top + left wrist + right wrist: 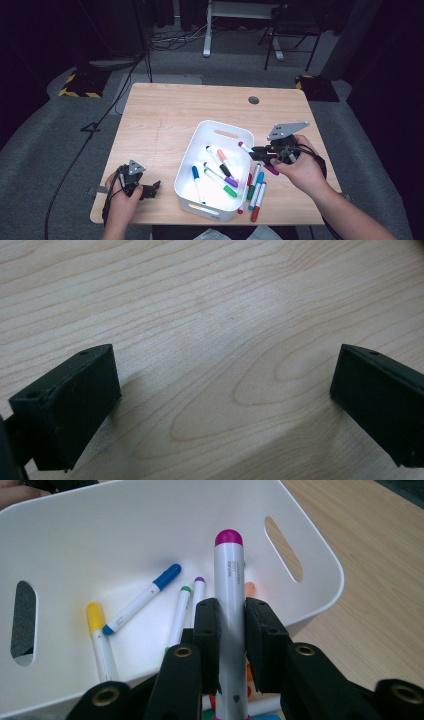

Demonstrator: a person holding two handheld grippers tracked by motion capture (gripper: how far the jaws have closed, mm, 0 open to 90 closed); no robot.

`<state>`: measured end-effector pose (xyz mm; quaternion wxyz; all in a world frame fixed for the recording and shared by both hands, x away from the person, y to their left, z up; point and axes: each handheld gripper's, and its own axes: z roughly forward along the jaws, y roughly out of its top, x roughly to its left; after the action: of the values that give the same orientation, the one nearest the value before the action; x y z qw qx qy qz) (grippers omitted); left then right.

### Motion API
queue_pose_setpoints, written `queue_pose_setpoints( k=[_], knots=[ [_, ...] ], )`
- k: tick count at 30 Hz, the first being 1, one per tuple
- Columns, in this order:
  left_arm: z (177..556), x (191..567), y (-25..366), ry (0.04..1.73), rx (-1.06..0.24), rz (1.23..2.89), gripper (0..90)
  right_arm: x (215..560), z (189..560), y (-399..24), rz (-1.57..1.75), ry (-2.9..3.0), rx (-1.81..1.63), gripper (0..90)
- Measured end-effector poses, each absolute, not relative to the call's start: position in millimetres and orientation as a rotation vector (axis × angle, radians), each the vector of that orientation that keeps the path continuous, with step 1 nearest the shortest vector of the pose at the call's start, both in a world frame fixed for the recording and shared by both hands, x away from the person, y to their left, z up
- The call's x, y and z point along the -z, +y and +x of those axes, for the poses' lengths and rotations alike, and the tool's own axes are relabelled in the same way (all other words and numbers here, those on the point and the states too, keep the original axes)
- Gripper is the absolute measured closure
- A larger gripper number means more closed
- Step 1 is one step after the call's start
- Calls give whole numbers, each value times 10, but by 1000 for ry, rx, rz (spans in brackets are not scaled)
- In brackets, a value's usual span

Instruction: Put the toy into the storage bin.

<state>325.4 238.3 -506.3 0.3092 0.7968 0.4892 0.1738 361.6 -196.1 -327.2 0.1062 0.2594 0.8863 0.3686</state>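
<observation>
A white marker with a magenta cap (245, 147) (229, 580) is clamped between the jaws of my right gripper (257, 150) (230, 625), which is shut on it. The cap points out over the right rim of the white bin (200, 131) (125, 525). Several markers lie inside the bin, among them a blue one (196, 179) (150, 592) and a green one (221, 184). My left gripper (152, 187) (225, 395) rests near the table's front left corner. Its jaws stand wide apart over bare wood.
Several loose markers (256, 191) lie on the wooden table (165, 115) just right of the bin, below my right hand. A round cable hole (253, 100) sits near the far edge. A chair (292, 30) and desk legs stand beyond the table.
</observation>
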Motion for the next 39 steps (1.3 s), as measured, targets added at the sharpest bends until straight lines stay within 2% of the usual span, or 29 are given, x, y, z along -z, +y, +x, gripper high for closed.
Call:
queue_pose_setpoints(
  k=[22, 39],
  knots=[
    [3254, 5063, 2383, 1292, -455, 2105, 1, 3158, 3767, -1244, 615, 2663, -1154, 765],
    [3279, 5061, 2385, 1291, -457, 2108, 1, 3574, 3742, -1094, 577, 2767, -1001, 765]
  ],
)
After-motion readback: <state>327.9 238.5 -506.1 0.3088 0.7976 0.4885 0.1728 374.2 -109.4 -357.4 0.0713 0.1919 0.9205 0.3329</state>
